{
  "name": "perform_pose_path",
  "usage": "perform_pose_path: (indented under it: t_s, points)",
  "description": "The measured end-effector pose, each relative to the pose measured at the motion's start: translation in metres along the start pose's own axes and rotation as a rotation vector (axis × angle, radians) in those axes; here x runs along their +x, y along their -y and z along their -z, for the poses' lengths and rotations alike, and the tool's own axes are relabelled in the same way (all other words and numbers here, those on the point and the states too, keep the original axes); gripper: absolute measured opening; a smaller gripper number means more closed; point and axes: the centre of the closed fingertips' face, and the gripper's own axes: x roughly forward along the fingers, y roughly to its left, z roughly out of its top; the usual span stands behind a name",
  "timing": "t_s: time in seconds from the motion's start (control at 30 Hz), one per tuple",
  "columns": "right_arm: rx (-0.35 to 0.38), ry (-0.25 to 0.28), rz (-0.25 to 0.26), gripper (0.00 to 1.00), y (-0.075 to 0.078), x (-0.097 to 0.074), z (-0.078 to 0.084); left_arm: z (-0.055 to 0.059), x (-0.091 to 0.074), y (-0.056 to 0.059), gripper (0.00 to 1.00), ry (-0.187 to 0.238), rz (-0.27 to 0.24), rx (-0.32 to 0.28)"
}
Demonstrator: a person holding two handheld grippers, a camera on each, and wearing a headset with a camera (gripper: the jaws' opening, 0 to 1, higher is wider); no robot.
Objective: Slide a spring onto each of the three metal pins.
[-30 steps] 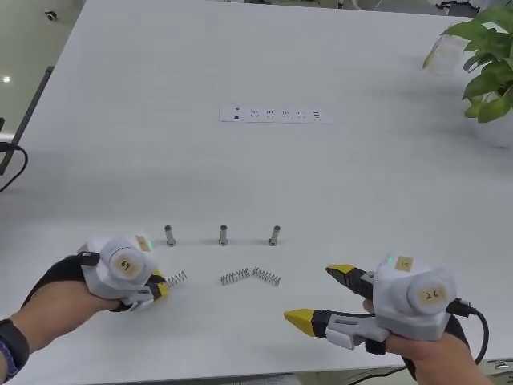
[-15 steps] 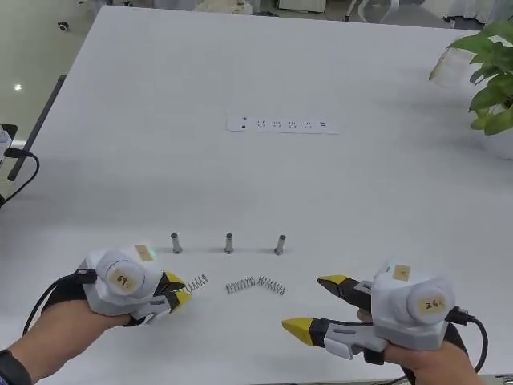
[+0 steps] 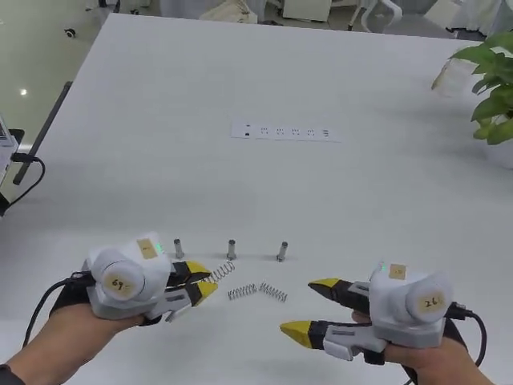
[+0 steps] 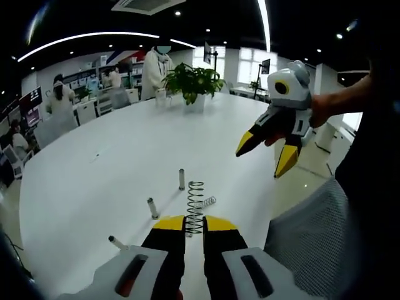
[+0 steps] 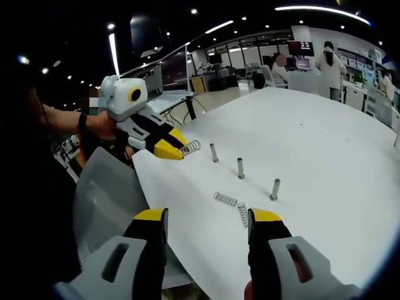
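The left claw point(image 3: 202, 282) has its yellow-tipped jaws pressed together on one end of a thin coiled steel spring point(image 3: 220, 271), which sticks out ahead of the tips. Three short grey metal pins point(image 3: 232, 249) stand upright in a row on the white tabletop point(image 3: 240, 184), just beyond that claw. Two loose coiled springs point(image 3: 241, 290) lie between the claws, nearly meeting in a shallow V. The right claw point(image 3: 309, 306) is spread wide, gripping nothing

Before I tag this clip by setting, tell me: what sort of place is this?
Probably an open-plan office or lab: a long white table with a socket strip on it, a potted plant at its edge, and, in the gripper views, screens and ceiling lights behind.
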Motion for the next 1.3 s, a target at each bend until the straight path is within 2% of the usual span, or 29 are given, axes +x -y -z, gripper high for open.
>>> perform_pose_path:
  t_s: [0.1,0.3,0.37,0.43,0.57,0.67,1.1,1.3]
  points:
    - [-0.007,0.003,-0.008,0.47,0.003,-0.004,-0.003,-0.009,0.000,0.005,0.02,0.021,0.009,0.007]
    - [0.005,0.038,-0.037,0.40,0.002,-0.008,-0.015,-0.019,0.004,0.020,0.02,0.039,0.040,0.028]
    - [-0.001,0.046,-0.060,0.39,-0.002,-0.007,-0.021,-0.022,0.006,0.025,0.02,0.042,0.053,0.037]
    - [0.023,0.078,-0.100,0.38,-0.008,-0.006,-0.029,-0.024,0.008,0.032,0.02,0.043,0.065,0.045]
    - [-0.016,0.058,-0.152,0.30,-0.017,-0.005,-0.032,-0.031,0.011,0.044,0.02,0.054,0.093,0.061]
    - [-0.021,0.059,-0.192,0.27,-0.023,-0.005,-0.036,-0.034,0.012,0.052,0.02,0.059,0.111,0.073]
    - [-0.076,0.025,-0.270,0.22,-0.033,-0.002,-0.043,-0.049,0.012,0.073,0.02,0.081,0.166,0.123]
    - [-0.094,0.011,-0.310,0.16,-0.040,-0.002,-0.043,-0.052,0.012,0.081,0.02,0.079,0.189,0.155]
